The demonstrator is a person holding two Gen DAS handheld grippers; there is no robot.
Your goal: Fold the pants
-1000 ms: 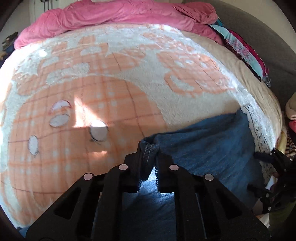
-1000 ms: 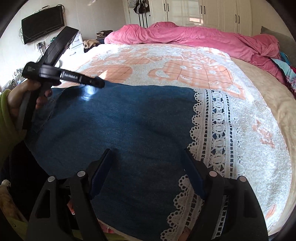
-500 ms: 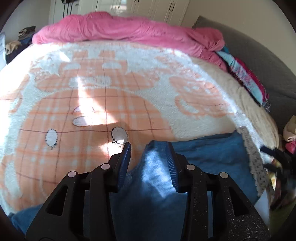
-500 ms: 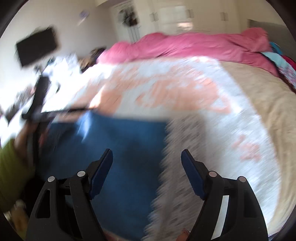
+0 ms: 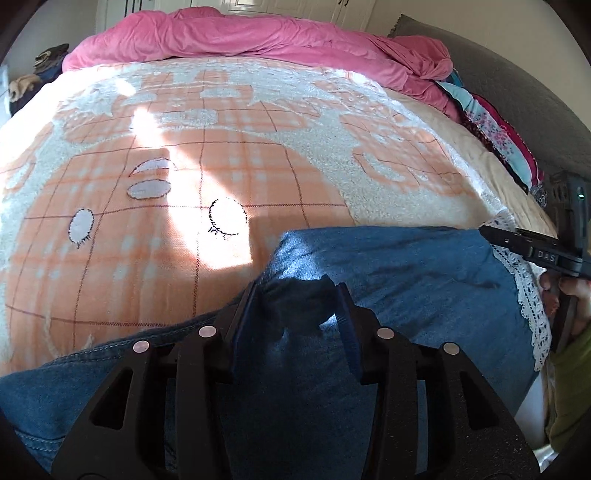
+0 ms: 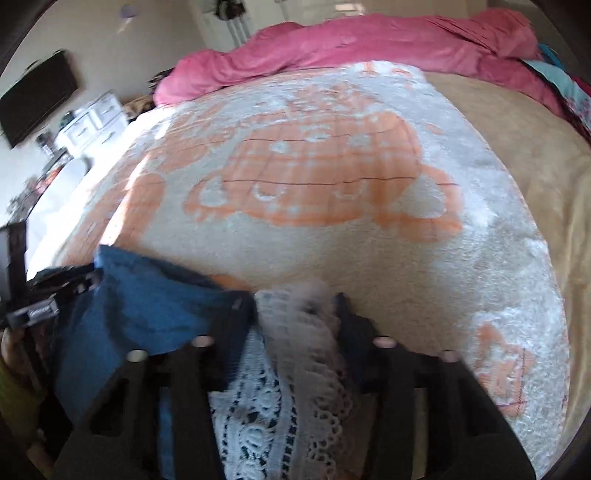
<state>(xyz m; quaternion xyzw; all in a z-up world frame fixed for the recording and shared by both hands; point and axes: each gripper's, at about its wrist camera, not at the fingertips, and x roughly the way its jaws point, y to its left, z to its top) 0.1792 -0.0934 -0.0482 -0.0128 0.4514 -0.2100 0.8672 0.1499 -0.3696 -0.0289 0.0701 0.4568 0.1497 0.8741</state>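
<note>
Blue denim pants (image 5: pixel 406 266) with a white lace hem (image 6: pixel 295 369) lie on the near part of an orange-and-white blanket (image 5: pixel 184 184). My left gripper (image 5: pixel 297 295) sits low over the denim. Its jaws are opening, with a dark bunch of denim lying between the fingers. My right gripper (image 6: pixel 295 306) is at the lace end, its jaws closing on a raised fold of lace. The right wrist view is blurred. Each gripper shows at the edge of the other's view: the right gripper (image 5: pixel 535 251) in a hand, the left gripper (image 6: pixel 37 310) beside the denim (image 6: pixel 147 295).
A pink duvet (image 5: pixel 258 33) is heaped along the bed's far end. Coloured clothes (image 5: pixel 495 136) are piled by a grey headboard on the right. A wall TV (image 6: pixel 37 96) and white drawers (image 6: pixel 88 122) stand beyond the left side. A green sleeve (image 5: pixel 569 369) shows at the right.
The left gripper let go of the denim seam edge and opened, and a bunch of denim now lies between its fingers. The right gripper swung over to the lace hem and closed around it.
</note>
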